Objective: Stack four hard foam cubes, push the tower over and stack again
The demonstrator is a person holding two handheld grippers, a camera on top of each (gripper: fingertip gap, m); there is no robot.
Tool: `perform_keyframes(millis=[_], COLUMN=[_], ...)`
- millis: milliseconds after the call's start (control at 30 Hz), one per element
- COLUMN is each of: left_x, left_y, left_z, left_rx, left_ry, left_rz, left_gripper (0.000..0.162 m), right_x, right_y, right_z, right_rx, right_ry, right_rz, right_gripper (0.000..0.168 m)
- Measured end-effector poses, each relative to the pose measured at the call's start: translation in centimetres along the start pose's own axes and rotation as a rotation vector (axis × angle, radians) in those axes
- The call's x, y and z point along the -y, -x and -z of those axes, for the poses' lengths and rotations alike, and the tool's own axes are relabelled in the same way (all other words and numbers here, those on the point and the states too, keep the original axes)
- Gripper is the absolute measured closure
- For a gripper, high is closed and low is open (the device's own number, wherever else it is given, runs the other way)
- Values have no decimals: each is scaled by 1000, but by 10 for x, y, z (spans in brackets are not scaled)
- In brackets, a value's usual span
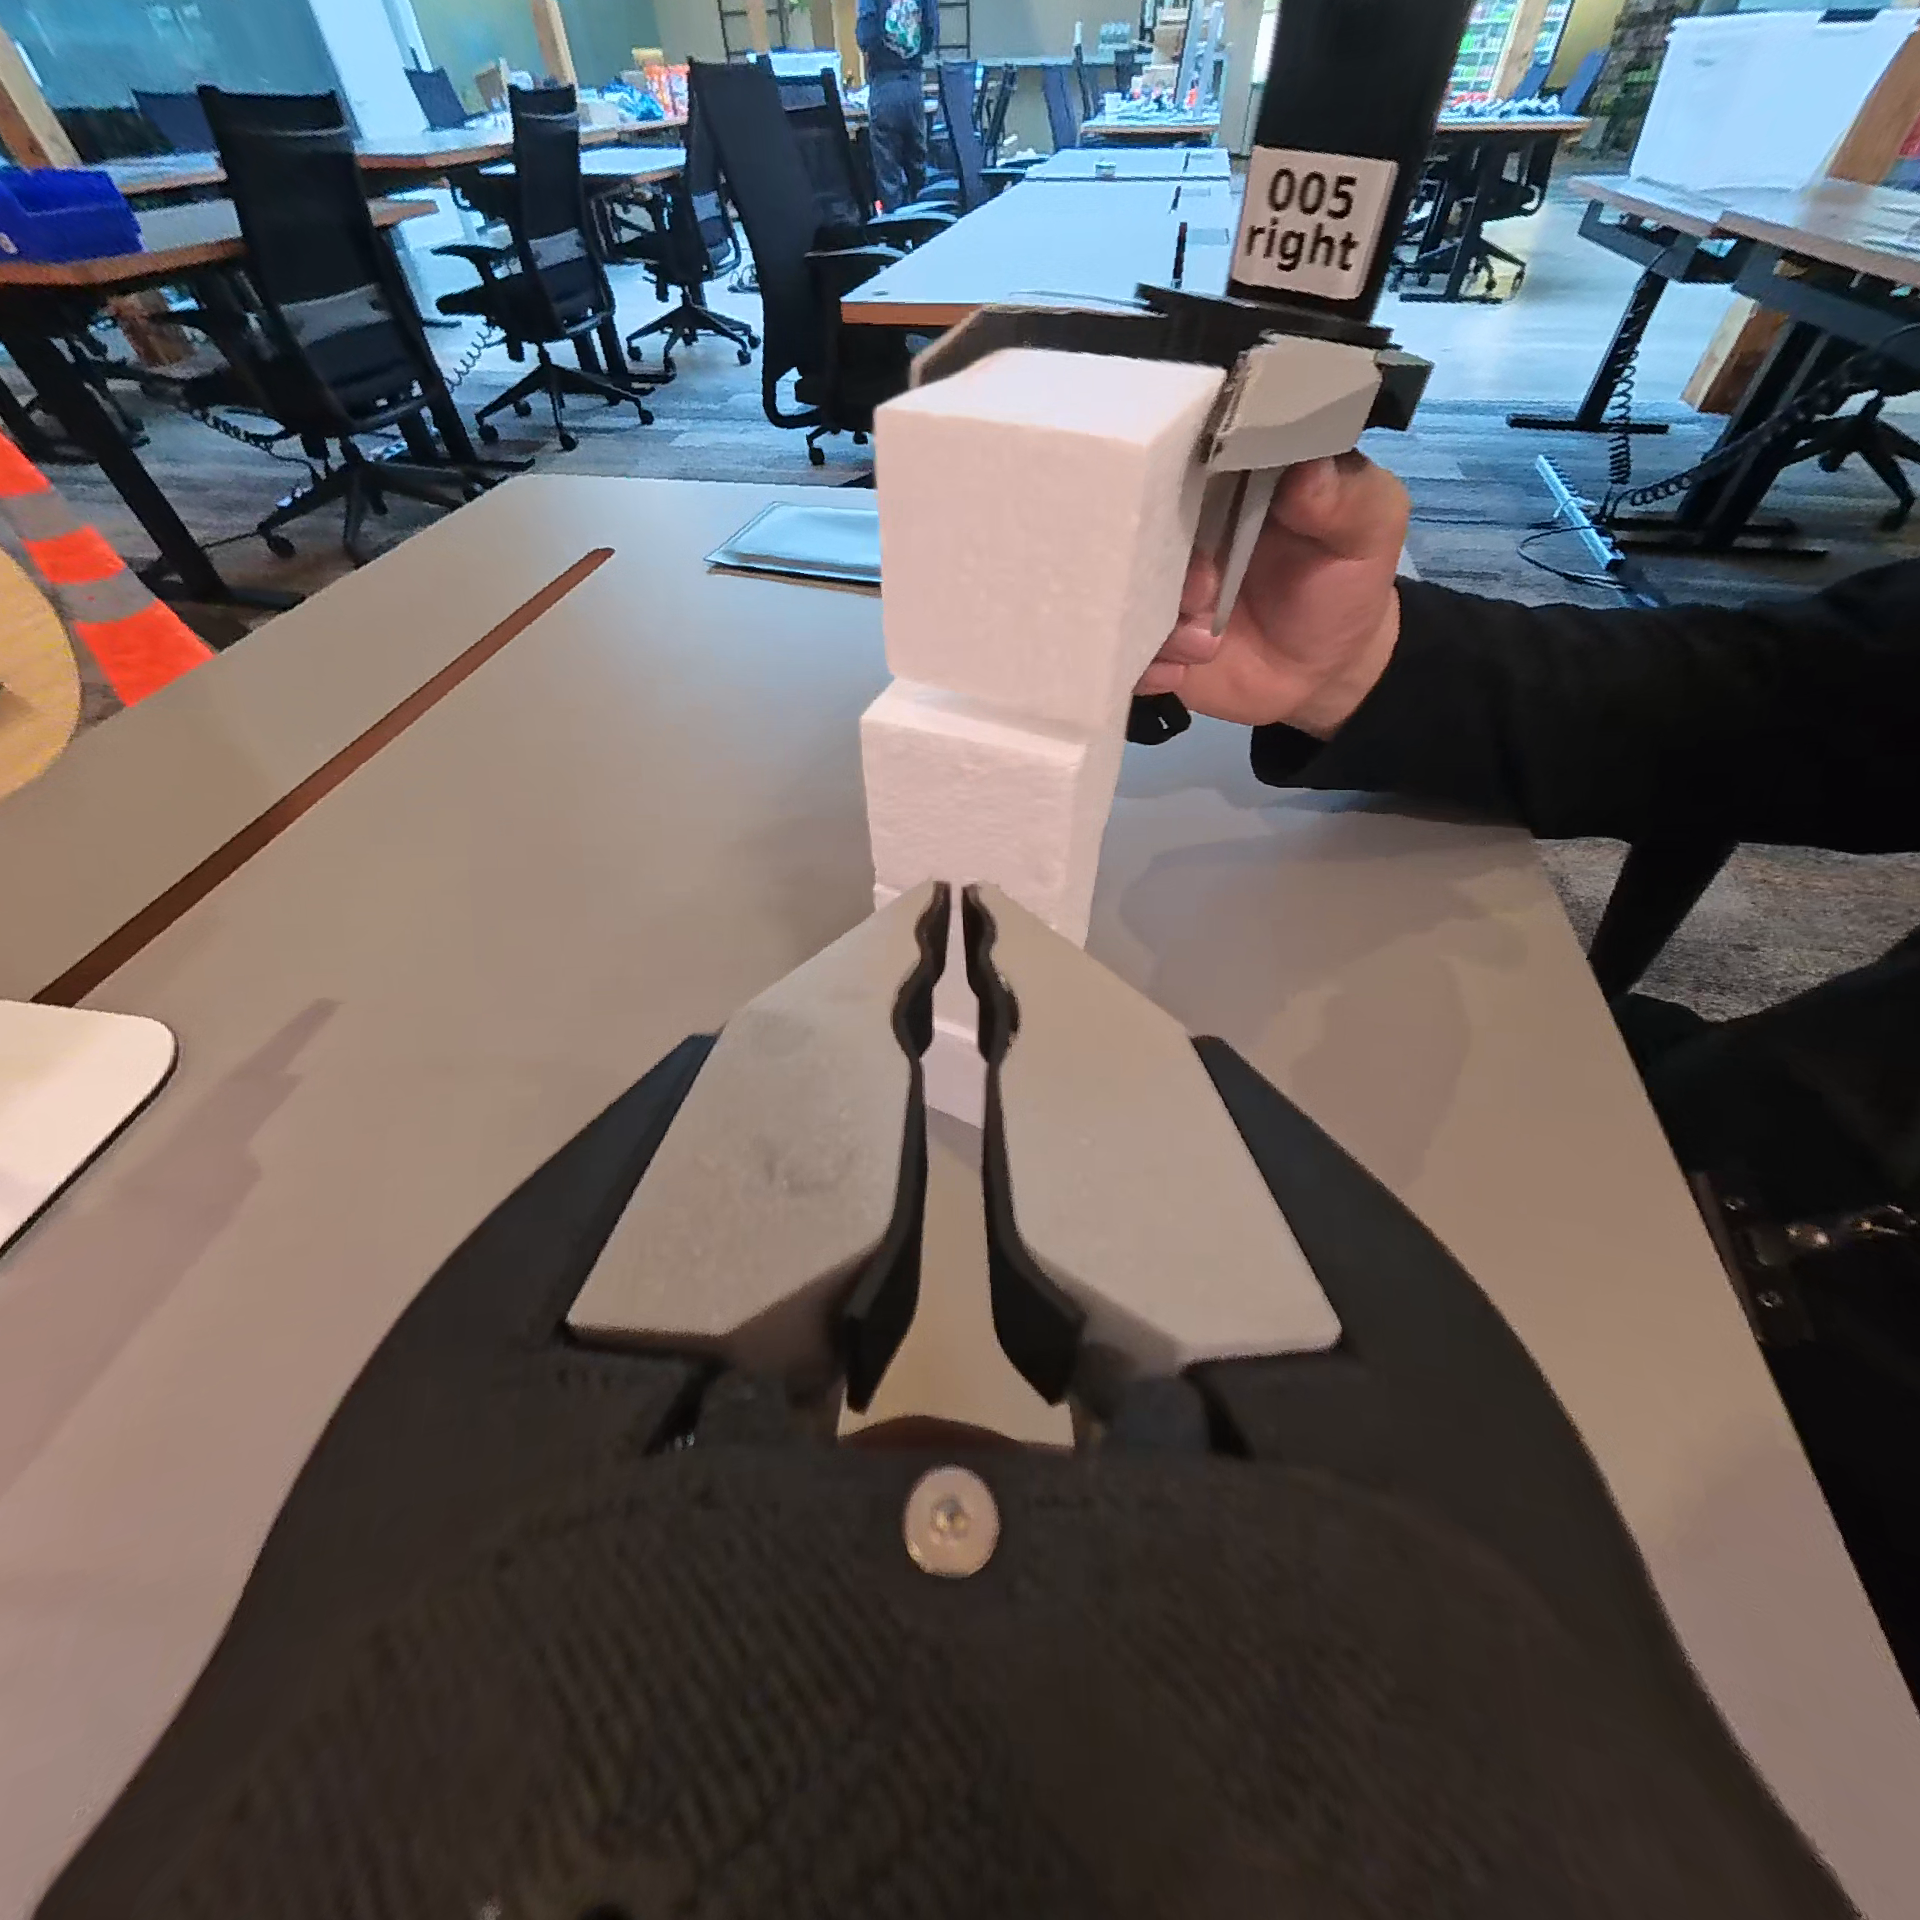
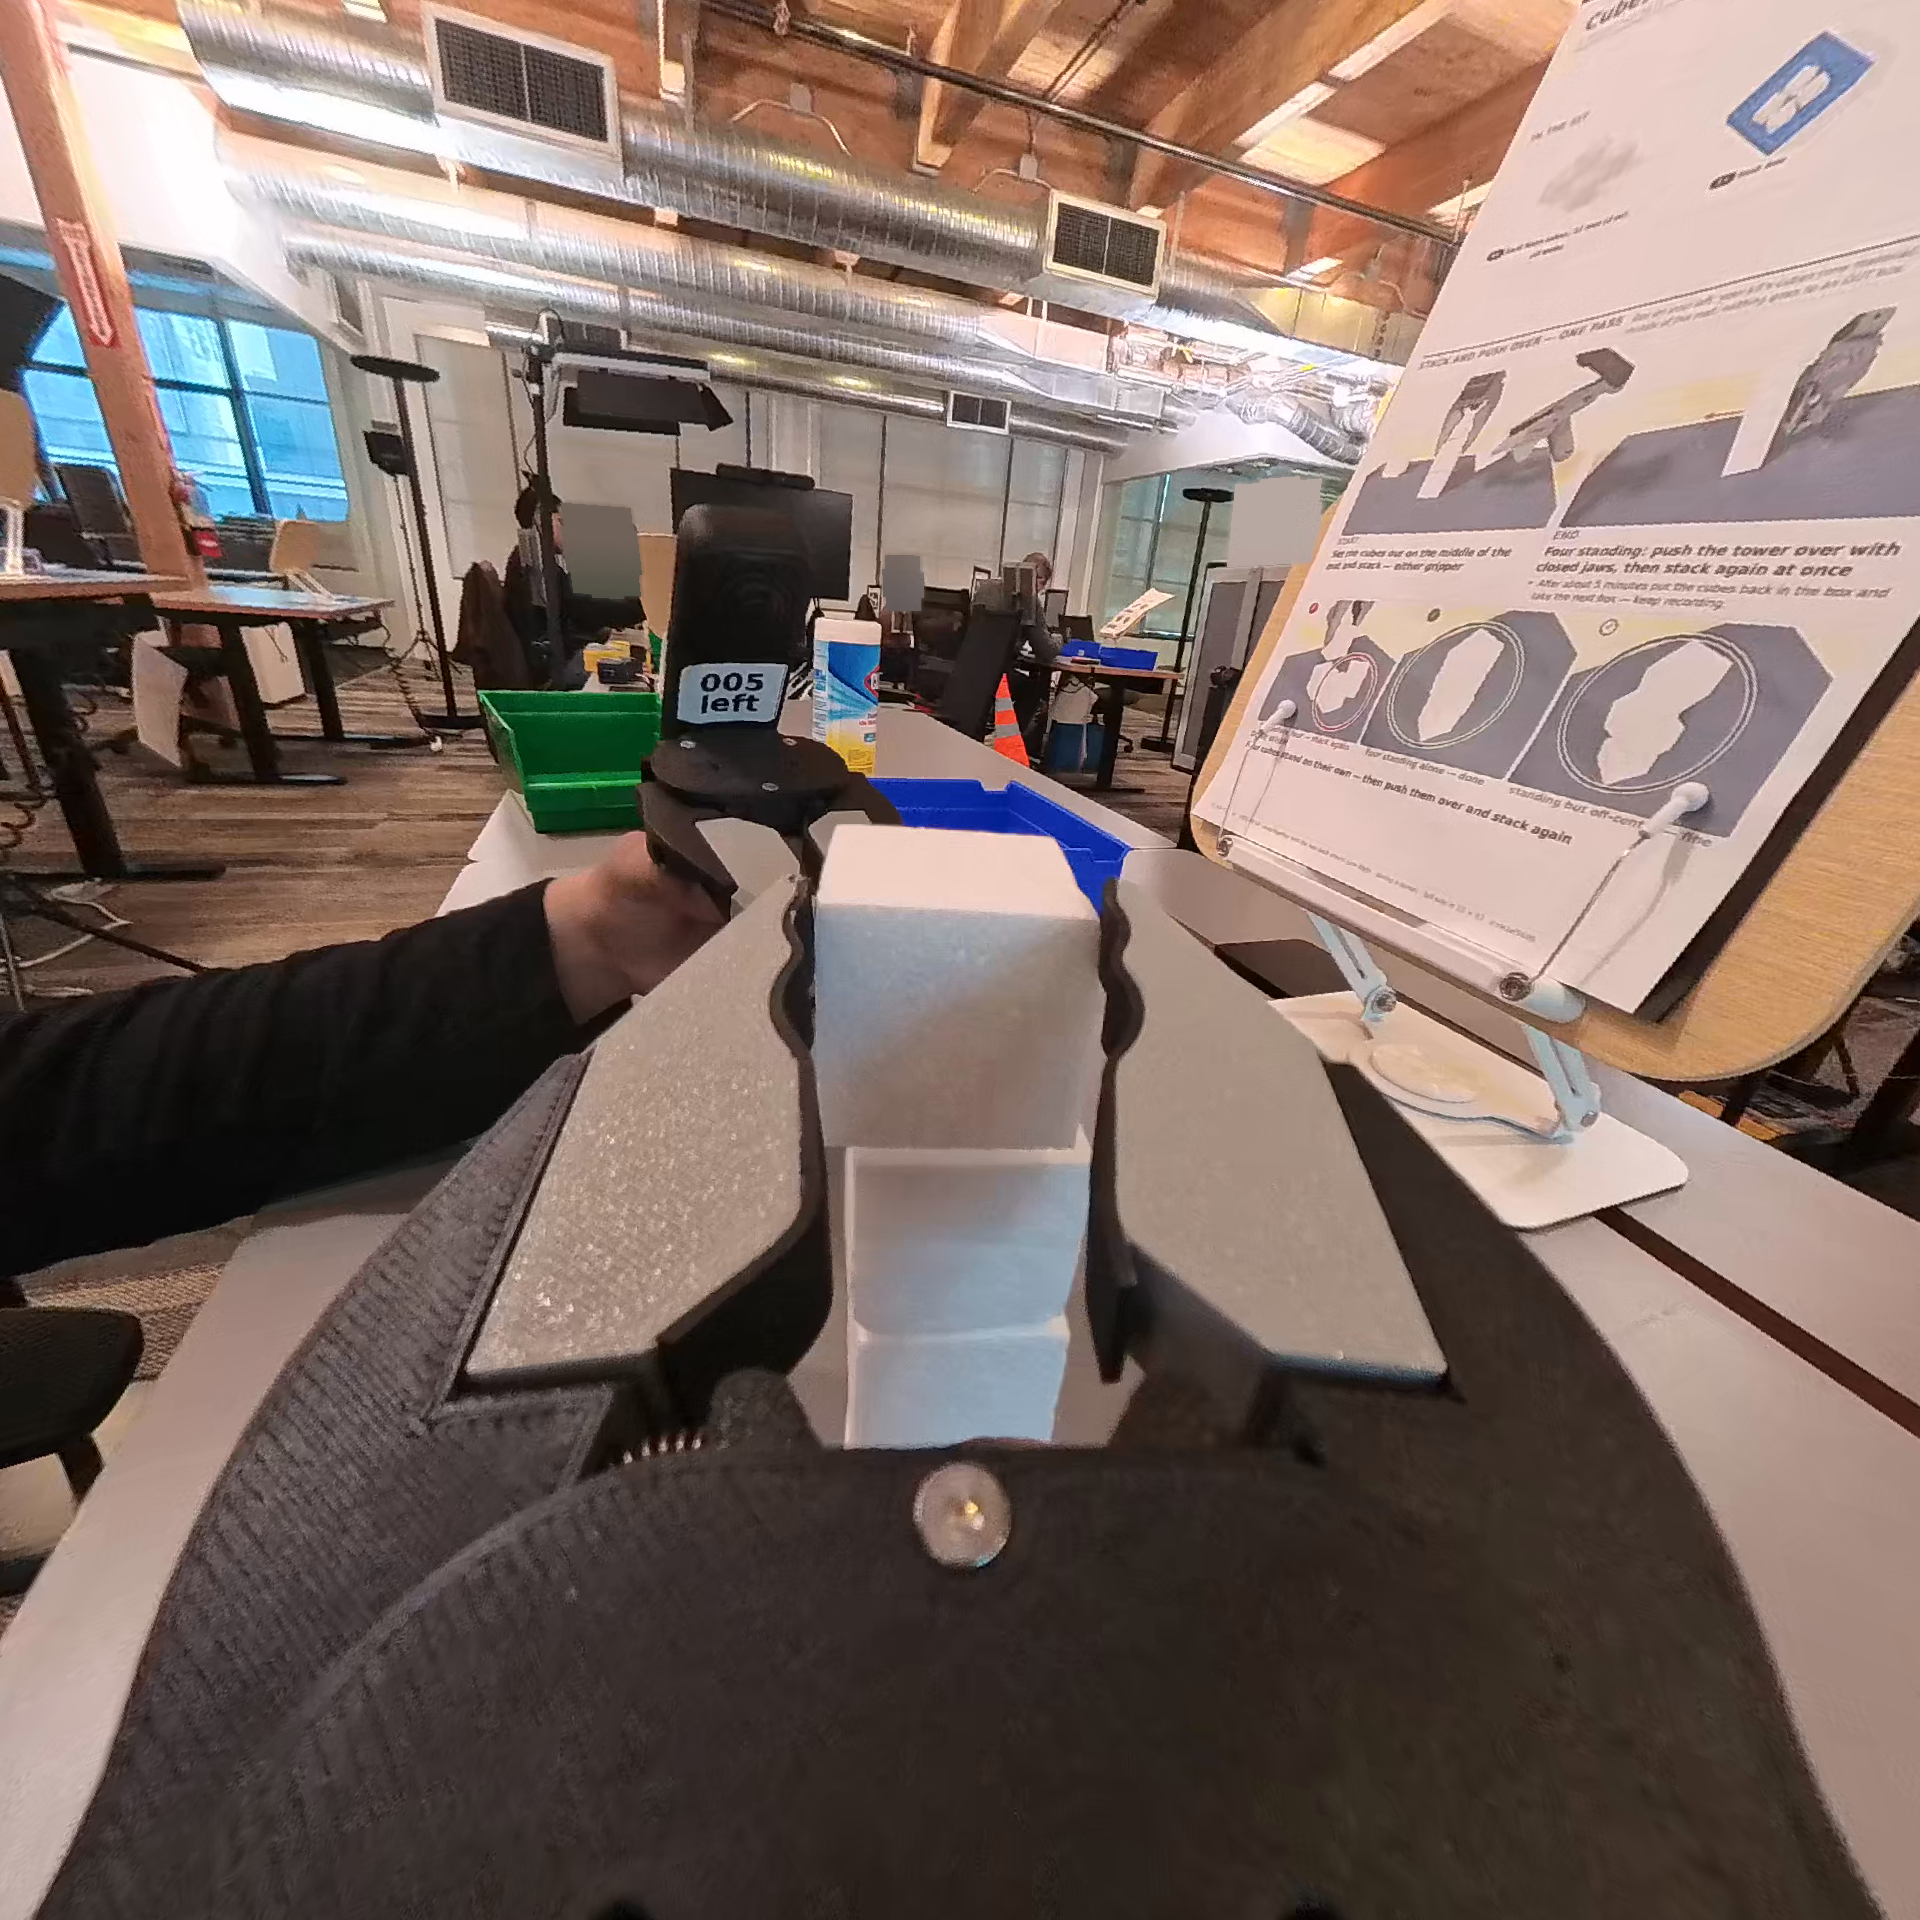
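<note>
A tower of white foam cubes stands on the grey table (image 1: 416, 831). In the right wrist view my right gripper (image 2: 953, 904) is shut on the top cube (image 2: 951, 997), one finger on each side. That cube rests on or just above the second cube (image 2: 966, 1236), offset a little, with a third cube (image 2: 956, 1382) below. In the left wrist view the top cube (image 1: 1029, 520) is held by the right gripper (image 1: 1081, 416) above the second cube (image 1: 977, 790). My left gripper (image 1: 956, 894) is shut and empty, low in front of the tower, hiding its base. It also shows behind the tower (image 2: 769, 847).
A stand with an instruction sheet (image 2: 1558, 623) is at the right, its white base (image 1: 62, 1091) on the table. A blue bin (image 2: 987, 810), green bin (image 2: 571, 748) and wipes canister (image 2: 847, 675) lie beyond. A flat grey sleeve (image 1: 800, 540) lies at the far edge. One gripper's finger ends stand about 9 cm off the other's.
</note>
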State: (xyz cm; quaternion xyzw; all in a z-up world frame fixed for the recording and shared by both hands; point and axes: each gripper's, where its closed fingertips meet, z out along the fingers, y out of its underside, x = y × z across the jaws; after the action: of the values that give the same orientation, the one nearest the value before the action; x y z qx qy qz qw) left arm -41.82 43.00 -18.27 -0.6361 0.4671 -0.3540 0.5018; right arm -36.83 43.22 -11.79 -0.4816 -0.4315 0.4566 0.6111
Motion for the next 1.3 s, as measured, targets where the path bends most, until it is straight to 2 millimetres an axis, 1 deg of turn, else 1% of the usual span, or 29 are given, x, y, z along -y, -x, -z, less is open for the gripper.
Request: perform_keyframes(millis=[200, 400, 467, 567, 633, 733, 833, 1067, 1200, 1300], left_x=[-1, -4, -11, -27, -32, -31, -30, -32, -31, -31], left_y=[6, 15, 20, 32, 35, 38, 39, 37, 38, 40], left_z=[0, 1, -1, -4, -5, -3, -2, -3, -3, -1], left_rx=[25, 54, 58, 103, 103, 98, 90, 82, 88, 93], left_ry=[2, 3, 32, 93, 104, 88, 72, 82, 80, 73], left_rz=[21, 66, 113, 182, 218, 256, 282, 288, 284, 291], left_gripper=[162, 161, 160, 159, 157, 156, 154, 152, 152, 152], right_x=[-1, -3, -5, -8, -8, -10, -12, -13, -8, 4], right_y=[-7, -3, -3, -4, -5, -6, -5, -3, -2, -1], right_z=[2, -1, -2, -4, -3, -4, -5, -5, -1, 7], right_rx=[-12, -6, -5, -16, -19, -24, -24, -20, -19, -24], right_ry=[-8, -2, 7, 19, 19, 24, 36, 37, 13, -34], right_rz=[-25, -16, -16, -9, -11, -12, -11, -15, -14, 3], right_gripper=[116, 116, 116, 116, 116, 115, 110, 106, 102, 100])
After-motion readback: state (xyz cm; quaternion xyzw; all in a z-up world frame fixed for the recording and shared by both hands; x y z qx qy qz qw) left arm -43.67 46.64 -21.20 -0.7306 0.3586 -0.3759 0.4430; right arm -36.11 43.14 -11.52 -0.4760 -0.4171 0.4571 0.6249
